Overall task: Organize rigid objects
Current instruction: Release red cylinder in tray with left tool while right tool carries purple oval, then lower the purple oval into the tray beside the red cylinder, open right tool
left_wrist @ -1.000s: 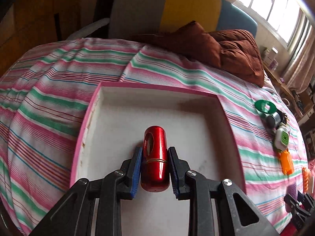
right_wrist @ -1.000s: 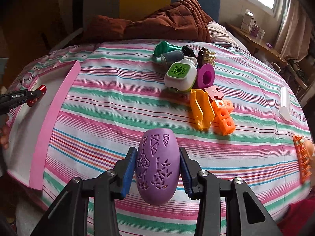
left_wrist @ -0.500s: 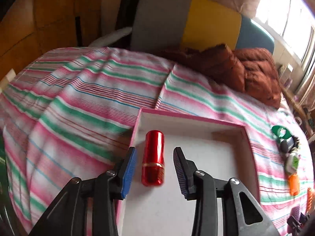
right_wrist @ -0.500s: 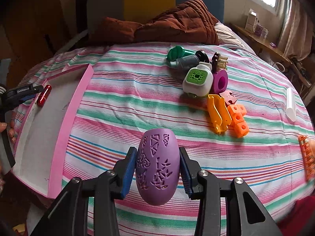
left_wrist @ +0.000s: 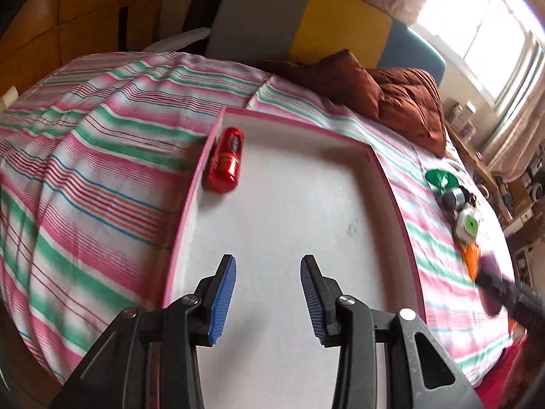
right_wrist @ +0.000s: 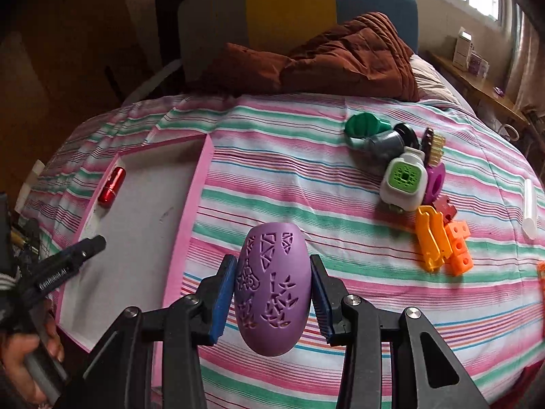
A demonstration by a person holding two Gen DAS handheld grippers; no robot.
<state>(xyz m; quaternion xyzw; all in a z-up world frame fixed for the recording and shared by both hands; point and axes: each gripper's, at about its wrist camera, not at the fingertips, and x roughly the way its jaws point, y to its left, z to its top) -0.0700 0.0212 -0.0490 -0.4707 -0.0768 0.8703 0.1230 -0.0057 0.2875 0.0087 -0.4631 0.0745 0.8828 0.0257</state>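
The striped bedsheet (right_wrist: 306,177), soft woven cloth in pink, green and white bands, carries everything. On it lies the tray (left_wrist: 402,204), a shallow rectangular box with a pink rim and a flat white matt floor. The purple egg (right_wrist: 272,289), a smooth rigid shell cut with small triangular and leaf-shaped openings, is clamped between the ribbed blue pads of the right gripper (right_wrist: 272,293) above the sheet, just beside the tray's near wall. The red cylinder (left_wrist: 226,160), glossy metal with rounded ends, rests inside the tray against its left wall near the far corner. The left gripper (left_wrist: 267,293) stands wide open above the tray floor, holding nothing.

Step in hand, by judgement: one item is stowed; the egg is the next to go in. The next move calls for carrying the egg leftward over the pink rim, lowering it onto the floor and then releasing. A cluster of hard plastic pieces (right_wrist: 408,184) remains on the sheet, well apart from the tray.
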